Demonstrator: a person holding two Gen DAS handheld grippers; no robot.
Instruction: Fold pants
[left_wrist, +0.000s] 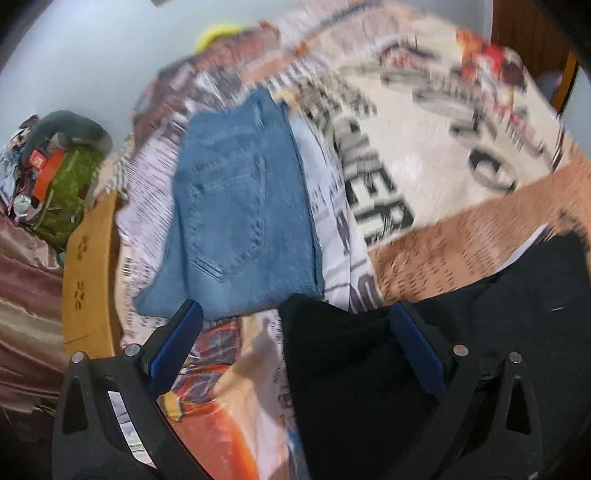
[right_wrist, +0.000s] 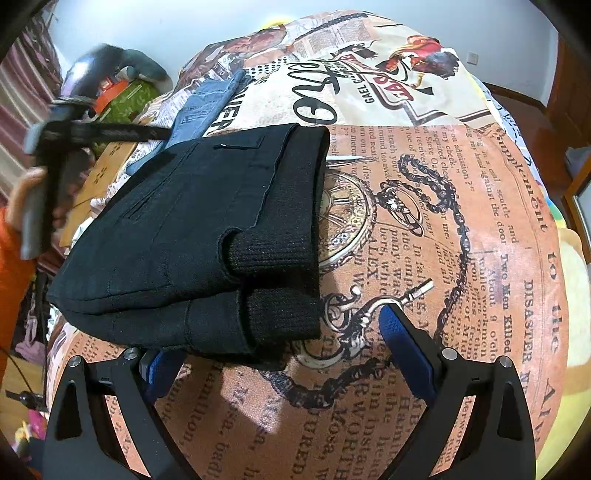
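Note:
Black pants (right_wrist: 192, 229) lie folded in a thick stack on the newspaper-print bedspread (right_wrist: 424, 229), ribbed cuffs facing me. My right gripper (right_wrist: 273, 339) is open just in front of the stack, its left finger tucked under the near edge. In the blurred left wrist view, my left gripper (left_wrist: 295, 325) is open above the black pants (left_wrist: 388, 369), which lie between its fingers. The left gripper also shows in the right wrist view (right_wrist: 55, 140), raised at the far left of the stack. Folded blue jeans (left_wrist: 243, 214) lie beyond.
The blue jeans (right_wrist: 207, 107) lie behind the black stack. A wooden board (left_wrist: 88, 280) stands at the bed's left edge, with a green and orange clutter pile (left_wrist: 62, 184) beyond it. Striped curtains (right_wrist: 22, 85) hang at left. A wooden door frame (right_wrist: 569, 122) is at right.

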